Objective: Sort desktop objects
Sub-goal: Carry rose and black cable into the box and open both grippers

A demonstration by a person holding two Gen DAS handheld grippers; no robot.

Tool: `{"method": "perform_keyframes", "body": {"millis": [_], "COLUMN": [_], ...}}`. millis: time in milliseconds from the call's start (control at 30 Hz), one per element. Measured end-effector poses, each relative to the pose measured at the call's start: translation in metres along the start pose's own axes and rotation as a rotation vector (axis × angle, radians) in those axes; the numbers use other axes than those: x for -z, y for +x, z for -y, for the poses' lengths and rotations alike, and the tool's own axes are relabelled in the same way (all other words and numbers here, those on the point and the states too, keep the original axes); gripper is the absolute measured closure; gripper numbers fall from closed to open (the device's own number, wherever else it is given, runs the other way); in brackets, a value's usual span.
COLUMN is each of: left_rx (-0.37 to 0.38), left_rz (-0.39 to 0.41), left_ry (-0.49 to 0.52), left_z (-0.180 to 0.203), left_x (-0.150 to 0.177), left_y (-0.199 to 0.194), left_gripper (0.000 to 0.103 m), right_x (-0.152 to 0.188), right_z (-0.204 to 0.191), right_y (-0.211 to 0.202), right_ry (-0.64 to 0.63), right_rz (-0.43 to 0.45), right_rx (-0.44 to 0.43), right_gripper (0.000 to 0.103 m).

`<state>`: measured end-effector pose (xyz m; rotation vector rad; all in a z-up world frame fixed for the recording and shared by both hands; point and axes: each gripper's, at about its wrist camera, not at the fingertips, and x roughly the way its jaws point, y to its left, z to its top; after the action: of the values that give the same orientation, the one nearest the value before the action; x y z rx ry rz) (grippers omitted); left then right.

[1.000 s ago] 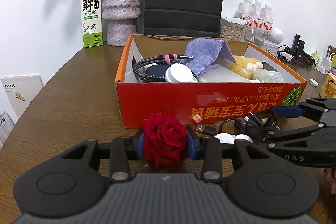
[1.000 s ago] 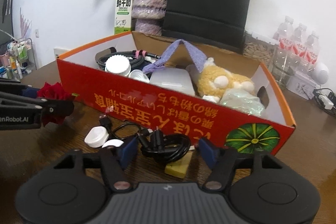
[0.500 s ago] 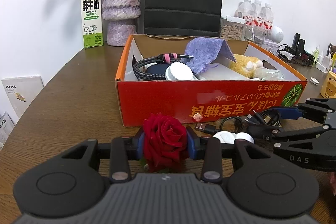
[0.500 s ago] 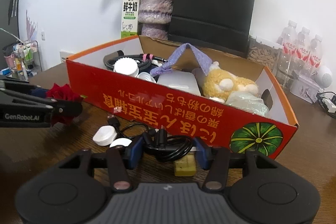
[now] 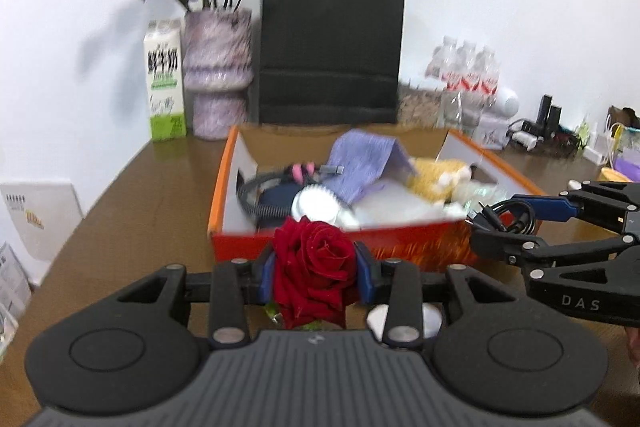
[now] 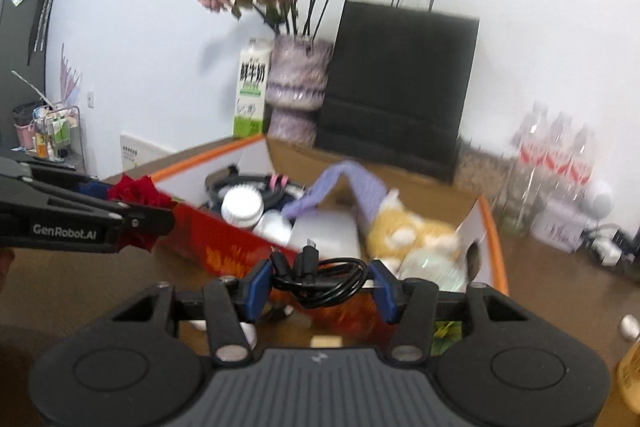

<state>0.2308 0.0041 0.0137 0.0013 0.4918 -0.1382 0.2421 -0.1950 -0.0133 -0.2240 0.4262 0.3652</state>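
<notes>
My left gripper (image 5: 316, 273) is shut on a red rose (image 5: 314, 267) and holds it raised in front of the orange cardboard box (image 5: 218, 195). My right gripper (image 6: 320, 281) is shut on a coiled black cable (image 6: 320, 277) and holds it up above the box's near wall (image 6: 224, 241). The rose also shows at the left of the right wrist view (image 6: 138, 193), and the cable at the right of the left wrist view (image 5: 506, 217). The box holds a purple cloth (image 5: 364, 161), a yellow plush toy (image 6: 416, 233), white jars (image 6: 242, 203) and a grey hose.
White round lids (image 5: 378, 317) and a small yellow block (image 6: 326, 341) lie on the brown table in front of the box. Behind it stand a milk carton (image 5: 164, 87), a purple vase (image 5: 218, 75) with dried flowers, a black paper bag (image 5: 332, 47) and water bottles (image 5: 466, 71).
Both grippers have risen from the tabletop, the left lifting the rose, the right closing on the cable and lifting it to the height of the box's rim.
</notes>
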Motion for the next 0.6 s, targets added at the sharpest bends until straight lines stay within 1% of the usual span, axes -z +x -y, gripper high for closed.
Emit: {"method": "perform_keyframes", "body": {"millis": [200, 333, 467, 600], "left_rx": [0.009, 0.017, 0.014, 0.004], "left_rz": [0.07, 0.097, 0.088, 0.063], "left_ry": [0.027, 0.019, 0.017, 0.005], "left_z": [0.014, 0.022, 0.027, 0.029], "left_x": [-0.032, -0.047, -0.055, -0.055], "left_y": [0.002, 0.01, 0.029, 0.05], "left_gripper": [0.064, 0.064, 0.064, 0.064], "right_x": [-0.022, -0.032, -0.034, -0.032], "right_z": [0.012, 0.02, 0.024, 0.03], "right_y": [0.003, 0.014, 0.029, 0.046], "right_ry": [-0.007, 0.027, 0.054, 0.08], "right_rz": [0.045, 0.054, 0.049, 0.028], "right_rx": [0.034, 0.043, 0.038, 0.034], "right_gripper": [0.052, 0.052, 0.052, 0.052]}}
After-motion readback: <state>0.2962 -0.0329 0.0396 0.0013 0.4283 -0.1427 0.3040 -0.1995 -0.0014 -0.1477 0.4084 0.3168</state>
